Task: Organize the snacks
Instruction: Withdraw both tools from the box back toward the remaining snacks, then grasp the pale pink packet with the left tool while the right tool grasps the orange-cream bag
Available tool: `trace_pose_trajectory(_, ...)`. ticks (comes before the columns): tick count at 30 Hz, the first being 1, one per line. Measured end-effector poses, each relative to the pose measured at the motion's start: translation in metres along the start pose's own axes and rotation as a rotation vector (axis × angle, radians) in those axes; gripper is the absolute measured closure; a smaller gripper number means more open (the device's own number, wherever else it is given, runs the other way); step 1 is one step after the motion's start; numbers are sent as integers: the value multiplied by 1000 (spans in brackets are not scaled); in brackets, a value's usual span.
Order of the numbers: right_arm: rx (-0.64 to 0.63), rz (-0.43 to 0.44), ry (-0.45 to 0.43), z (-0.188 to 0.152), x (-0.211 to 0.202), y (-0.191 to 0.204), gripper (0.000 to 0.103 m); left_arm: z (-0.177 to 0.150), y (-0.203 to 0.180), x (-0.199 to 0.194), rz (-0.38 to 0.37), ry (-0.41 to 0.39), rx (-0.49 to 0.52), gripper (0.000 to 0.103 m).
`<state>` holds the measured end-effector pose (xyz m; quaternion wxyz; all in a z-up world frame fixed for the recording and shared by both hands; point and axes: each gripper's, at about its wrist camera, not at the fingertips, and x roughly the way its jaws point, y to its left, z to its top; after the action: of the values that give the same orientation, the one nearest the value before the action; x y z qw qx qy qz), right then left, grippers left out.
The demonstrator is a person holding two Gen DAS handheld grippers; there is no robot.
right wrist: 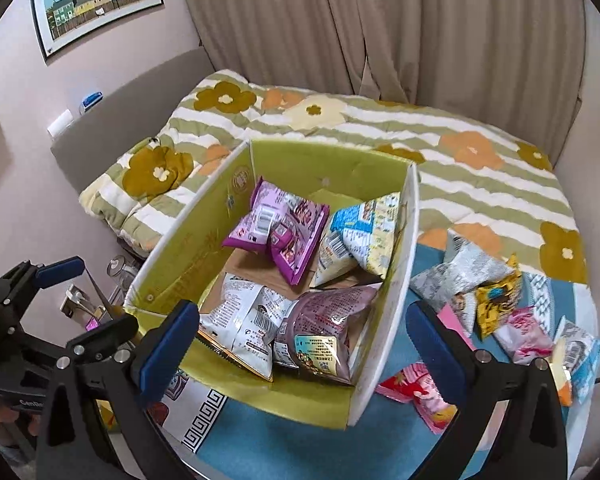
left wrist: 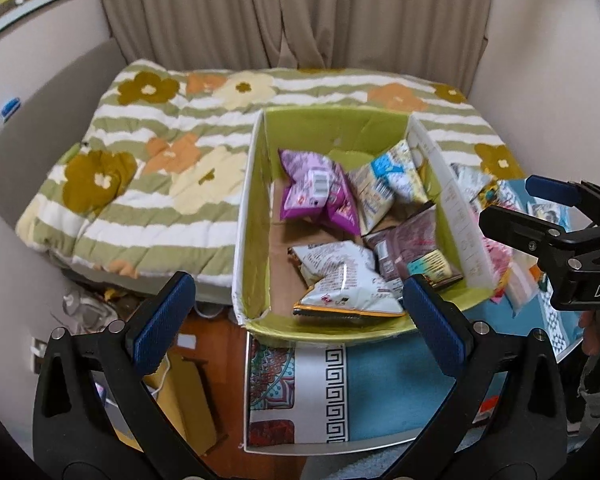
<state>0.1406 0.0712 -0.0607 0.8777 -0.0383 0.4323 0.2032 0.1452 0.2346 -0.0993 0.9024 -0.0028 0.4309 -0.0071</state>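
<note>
While both fingers (left wrist: 296, 320) (right wrist: 300, 344) gape empty, box (left wrist: 260, 216) runs lengthwise toward bed (left wrist: 140, 184).

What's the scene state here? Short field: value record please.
container: green box, open top, on blue patterned cloth
in box: purple packet, blue-white packet, white packet, dark mauve packet
outside box: loose packets on the cloth, to its right
left gripper: open, empty, over the box's near edge
right gripper: open, empty
behind: floral quilt
</note>
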Motion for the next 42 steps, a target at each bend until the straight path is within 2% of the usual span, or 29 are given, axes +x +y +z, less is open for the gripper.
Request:
trace_pose_trajectory(6,39,-27,-74,-4,-38,-7,0,7,-14,-25,-44,-59,22,0)
trace_pose_trajectory(14,145,-118,-157,-28,-93,-34,0,11,-46,-43,-158,-104,66,0)
trace_pose_trajectory(19,208,-244,-189,-52,-123,-57,0,9,-78,-42,-211,-115,130,0)
trace_pose_trajectory(26,293,-325,-207,-79,-154,-103,0,6,-134,-38,-263,-116,179,0)
trace_pose_trajectory(32,315,-326,-197,-93,-160,-156,0,3,-185,-22,-270,-77,150,0)
trace_pose_trajectory(38,306,-279,-146,-105,-149,-209,0,-10,-239,14,-249,21,103,0)
trace_pose_trajectory(42,290,-217,-95,-115,-129,-246,0,-23,-269,41,-234,81,59,0)
